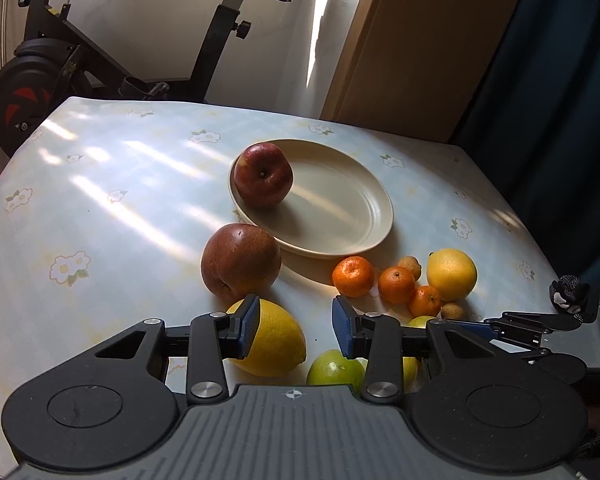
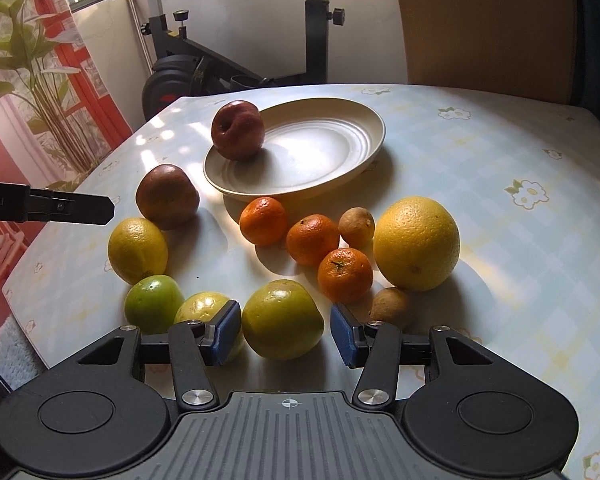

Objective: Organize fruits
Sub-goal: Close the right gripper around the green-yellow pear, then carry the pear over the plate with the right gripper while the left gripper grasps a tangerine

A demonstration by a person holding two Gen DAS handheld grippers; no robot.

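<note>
Both wrist cameras look down, close, sharing the plate (image 1: 374, 216).

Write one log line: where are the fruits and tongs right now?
plate: one red apple | other fruits: on table | left tongs: open | right tongs: open over green fruit

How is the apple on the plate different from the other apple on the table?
The apple on the plate is deep red; the apple on the tablecloth is duller and brownish. The first rests at the rim of the cream plate; the second lies off it, beside a yellow citrus. Both are round, whole and ungripped.
</note>
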